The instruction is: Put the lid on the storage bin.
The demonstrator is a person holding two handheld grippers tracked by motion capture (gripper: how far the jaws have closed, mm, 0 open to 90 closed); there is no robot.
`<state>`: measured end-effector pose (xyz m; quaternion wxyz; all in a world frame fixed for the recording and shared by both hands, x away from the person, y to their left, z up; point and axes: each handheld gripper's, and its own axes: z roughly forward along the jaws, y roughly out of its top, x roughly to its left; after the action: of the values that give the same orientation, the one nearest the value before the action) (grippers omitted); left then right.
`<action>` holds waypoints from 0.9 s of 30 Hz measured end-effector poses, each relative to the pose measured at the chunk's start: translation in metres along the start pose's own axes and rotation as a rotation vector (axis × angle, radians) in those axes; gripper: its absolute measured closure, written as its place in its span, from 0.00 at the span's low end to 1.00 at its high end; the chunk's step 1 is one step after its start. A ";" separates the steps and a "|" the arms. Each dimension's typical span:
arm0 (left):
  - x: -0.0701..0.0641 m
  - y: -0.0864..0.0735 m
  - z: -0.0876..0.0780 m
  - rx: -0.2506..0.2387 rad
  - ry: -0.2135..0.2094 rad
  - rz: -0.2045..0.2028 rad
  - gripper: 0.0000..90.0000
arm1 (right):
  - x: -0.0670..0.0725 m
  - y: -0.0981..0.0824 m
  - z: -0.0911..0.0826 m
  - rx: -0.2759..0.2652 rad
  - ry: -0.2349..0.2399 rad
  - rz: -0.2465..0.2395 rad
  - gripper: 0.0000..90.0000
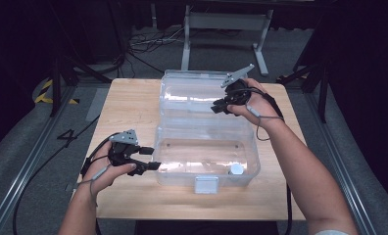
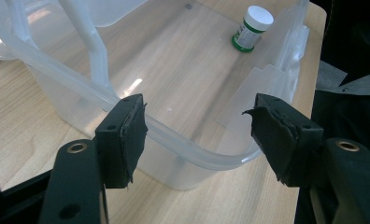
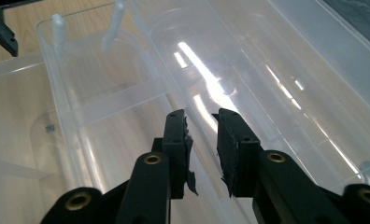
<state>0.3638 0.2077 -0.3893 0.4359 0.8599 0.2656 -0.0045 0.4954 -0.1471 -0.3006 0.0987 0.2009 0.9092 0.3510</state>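
I've got the wooden table (image 1: 128,105) under me, and sitting across its middle is the big clear plastic box (image 1: 206,159), lid (image 1: 192,93) thrown open and lying flat on the far side. A white latch (image 1: 206,184) hangs off the box's near wall. On the grey floor to the left I can read a black "4" (image 1: 67,137), and beyond it there's a bit of yellow-and-black striped tape (image 1: 47,90).

My left gripper (image 1: 150,157) is at the box's left end; in the left gripper view its jaws stand wide apart, either side of the corner rim, and I can't tell whether either pad touches it. My right gripper (image 1: 216,107) is up over the open lid, jaws with a narrow gap between them and nothing in it.

Smallest thing here: a little bottle (image 2: 252,28) with a white cap and a green-and-white label, standing upright in the box's near right corner. The label print is too small for me to read
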 end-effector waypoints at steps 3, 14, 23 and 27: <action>-0.001 0.001 -0.001 -0.005 -0.002 0.008 0.41 | 0.002 -0.001 0.001 -0.013 -0.005 -0.017 0.85; -0.011 0.007 0.001 -0.020 -0.044 0.037 0.41 | 0.005 -0.005 -0.001 -0.026 -0.013 -0.022 0.87; -0.016 0.009 0.011 0.000 -0.084 0.061 0.42 | 0.005 -0.006 -0.002 -0.033 -0.009 -0.013 0.87; -0.019 0.009 0.021 0.033 -0.117 0.075 0.43 | 0.005 -0.006 -0.001 -0.040 -0.002 0.000 0.87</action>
<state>0.3567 0.1792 -0.3910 0.4362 0.8747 0.2071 -0.0426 0.4890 -0.1502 -0.3043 0.1035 0.1991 0.9021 0.3687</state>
